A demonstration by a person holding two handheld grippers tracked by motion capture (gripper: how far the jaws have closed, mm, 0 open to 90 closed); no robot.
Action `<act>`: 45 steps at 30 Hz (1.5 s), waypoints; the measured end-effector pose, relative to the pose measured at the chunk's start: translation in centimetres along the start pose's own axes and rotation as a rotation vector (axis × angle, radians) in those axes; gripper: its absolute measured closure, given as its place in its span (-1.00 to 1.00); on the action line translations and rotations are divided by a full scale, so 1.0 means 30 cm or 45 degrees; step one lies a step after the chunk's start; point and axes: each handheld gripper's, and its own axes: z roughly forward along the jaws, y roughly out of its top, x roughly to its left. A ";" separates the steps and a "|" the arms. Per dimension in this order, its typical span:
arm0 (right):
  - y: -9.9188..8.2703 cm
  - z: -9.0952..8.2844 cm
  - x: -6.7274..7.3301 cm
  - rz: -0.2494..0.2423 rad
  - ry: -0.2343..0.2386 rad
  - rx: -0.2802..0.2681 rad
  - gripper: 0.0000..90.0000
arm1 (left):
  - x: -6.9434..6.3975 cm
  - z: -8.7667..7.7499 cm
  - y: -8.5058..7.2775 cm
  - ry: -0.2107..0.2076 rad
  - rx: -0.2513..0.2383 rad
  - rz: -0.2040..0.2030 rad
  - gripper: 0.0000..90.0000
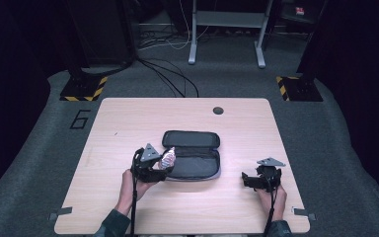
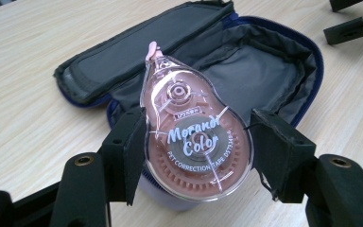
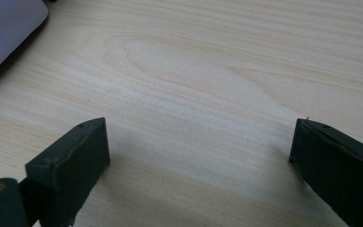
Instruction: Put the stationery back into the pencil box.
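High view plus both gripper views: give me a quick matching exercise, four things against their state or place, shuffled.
Things:
1. correction tape
2. pencil case
3. left gripper
4. right gripper

States:
A. jaws wide apart, nothing between them, over bare table
B. lying unzipped and open
C. pink, in a clear shell, held above the case
D. shut on the sides of the tape

Pairs: 1-C, 2-B, 3-D, 4-A

A pale wooden table [image 1: 128, 123] was set on grey carpet [image 1: 44, 148], ringed by dark curtains. Black cables [image 1: 170, 74] were trailed across the floor toward a grey metal frame [image 1: 227, 29] behind, flanked by hazard-striped stand bases [image 1: 84, 89].
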 end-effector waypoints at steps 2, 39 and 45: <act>0.000 0.000 0.000 0.000 0.000 0.000 -0.89 | -0.005 0.012 0.007 -0.011 -0.011 -0.007 -0.13; 0.000 0.000 0.000 -0.001 -0.001 -0.004 -0.88 | -0.038 0.239 0.046 -0.107 0.117 0.000 -0.13; 0.000 -0.001 0.000 0.000 0.000 -0.002 -0.88 | -0.049 0.268 0.040 -0.086 0.178 0.014 -0.13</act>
